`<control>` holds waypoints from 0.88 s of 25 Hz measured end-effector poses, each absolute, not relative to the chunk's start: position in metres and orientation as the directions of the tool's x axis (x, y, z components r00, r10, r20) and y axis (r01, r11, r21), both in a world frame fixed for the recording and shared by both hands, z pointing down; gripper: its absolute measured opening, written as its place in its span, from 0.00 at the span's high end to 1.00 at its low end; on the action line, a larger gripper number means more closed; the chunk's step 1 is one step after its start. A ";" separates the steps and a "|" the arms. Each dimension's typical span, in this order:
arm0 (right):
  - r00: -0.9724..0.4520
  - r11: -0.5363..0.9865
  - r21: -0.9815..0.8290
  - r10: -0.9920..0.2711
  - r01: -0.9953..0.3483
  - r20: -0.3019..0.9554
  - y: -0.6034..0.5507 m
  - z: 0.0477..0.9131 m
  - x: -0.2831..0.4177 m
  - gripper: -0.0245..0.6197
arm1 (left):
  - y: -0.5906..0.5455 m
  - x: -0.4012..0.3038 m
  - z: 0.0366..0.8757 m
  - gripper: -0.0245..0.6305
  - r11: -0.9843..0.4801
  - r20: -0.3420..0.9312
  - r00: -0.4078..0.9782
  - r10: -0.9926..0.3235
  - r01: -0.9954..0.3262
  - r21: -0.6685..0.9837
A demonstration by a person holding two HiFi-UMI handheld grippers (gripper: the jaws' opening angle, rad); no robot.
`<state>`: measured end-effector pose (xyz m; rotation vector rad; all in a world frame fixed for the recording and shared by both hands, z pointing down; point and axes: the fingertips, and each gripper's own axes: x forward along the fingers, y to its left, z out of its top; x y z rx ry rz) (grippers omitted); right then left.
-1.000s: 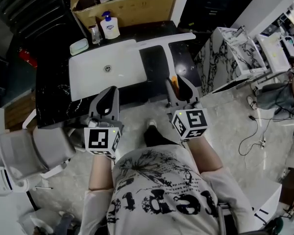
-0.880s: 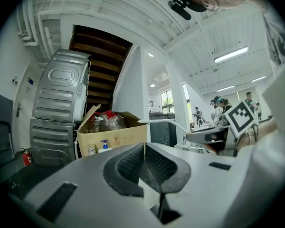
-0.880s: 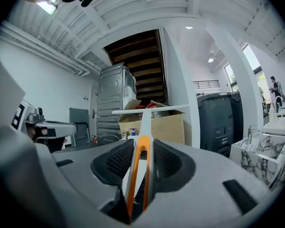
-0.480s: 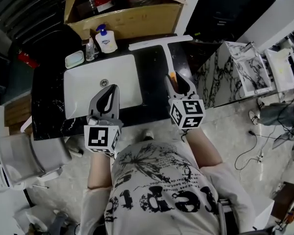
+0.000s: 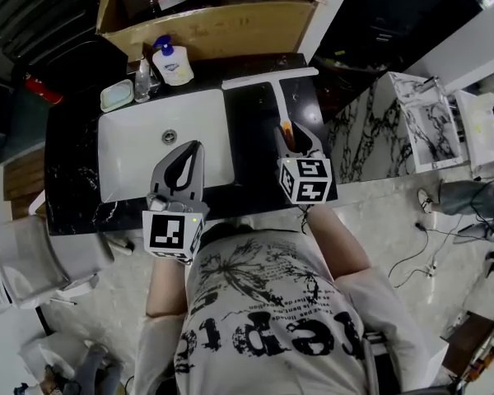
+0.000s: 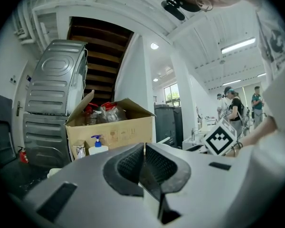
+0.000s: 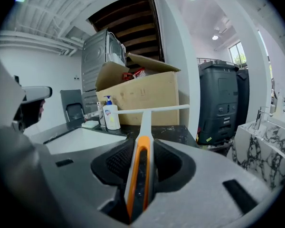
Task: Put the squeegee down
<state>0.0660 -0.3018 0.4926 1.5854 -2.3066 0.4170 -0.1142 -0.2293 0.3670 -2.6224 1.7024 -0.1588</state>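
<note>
The squeegee (image 5: 273, 90) has a white T-shaped blade and a white handle with an orange inlay. My right gripper (image 5: 295, 141) is shut on its handle, and the blade (image 7: 147, 109) sticks out ahead over the black counter (image 5: 259, 151), right of the sink. From the frames I cannot tell whether the blade touches the counter. My left gripper (image 5: 189, 150) hovers over the front edge of the white sink (image 5: 132, 151). Its pads (image 6: 133, 163) meet with nothing between them.
A soap bottle (image 5: 171, 62), a faucet (image 5: 142, 76) and a soap dish (image 5: 115, 95) stand behind the sink. An open cardboard box (image 5: 206, 19) with bottles sits at the back. A marble-patterned stand (image 5: 424, 122) is to the right. People stand in the distance (image 6: 235, 106).
Both grippers have moved forward over the counter toward the box. The right one has sunk lower with the squeegee still gripped in it.
</note>
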 end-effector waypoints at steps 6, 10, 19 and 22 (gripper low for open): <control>-0.306 0.333 -0.046 -0.794 -0.942 0.525 -0.317 0.530 0.068 0.77 | -0.236 -0.109 0.372 0.94 -0.401 0.113 0.393 -0.913 -0.914 -0.063; -0.288 0.310 -0.066 -0.759 -0.949 0.584 -0.322 0.552 0.073 0.77 | -0.241 -0.108 0.382 0.94 -0.404 0.125 0.395 -0.910 -0.913 -0.058; -0.280 0.264 -0.131 -0.673 -0.955 0.684 -0.325 0.583 0.076 0.77 | -0.250 -0.112 0.393 0.94 -0.390 0.135 0.380 -0.915 -0.920 -0.052; -0.273 0.265 -0.123 -0.661 -0.956 0.698 -0.323 0.589 0.077 0.77 | -0.250 -0.111 0.396 0.94 -0.385 0.162 0.373 -0.914 -0.921 -0.053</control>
